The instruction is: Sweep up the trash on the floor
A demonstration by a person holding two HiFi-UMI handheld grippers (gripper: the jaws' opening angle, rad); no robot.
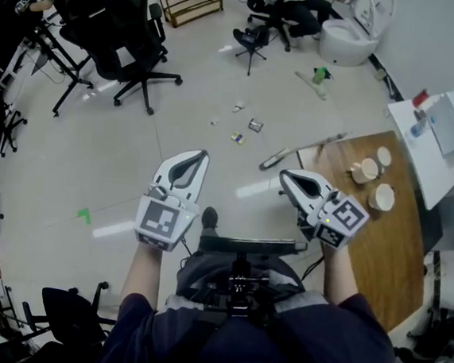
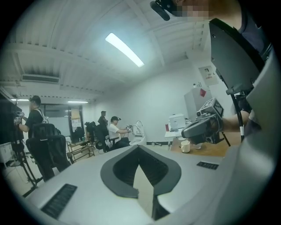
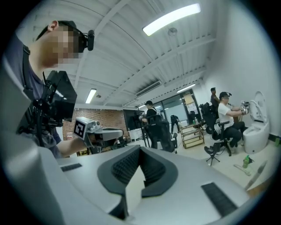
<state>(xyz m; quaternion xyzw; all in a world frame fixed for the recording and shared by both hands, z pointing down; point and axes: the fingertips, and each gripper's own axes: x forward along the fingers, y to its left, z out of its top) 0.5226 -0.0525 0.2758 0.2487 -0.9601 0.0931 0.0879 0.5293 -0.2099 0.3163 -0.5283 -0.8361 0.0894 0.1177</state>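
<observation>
Left gripper [image 1: 200, 158] and right gripper [image 1: 286, 179]: jaws were together, nothing held. Trash [image 1: 255, 125] lay scattered on the floor well ahead. Risk: light scraps could skid toward the office chair [image 1: 134, 28] if swept hastily

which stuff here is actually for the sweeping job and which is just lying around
For the job: scattered trash bits; long-handled tool beside the wooden table, possibly a broom; left gripper and right gripper, both shut, empty.
Just lying about: cups on that table; office chair; white toilet.
</observation>
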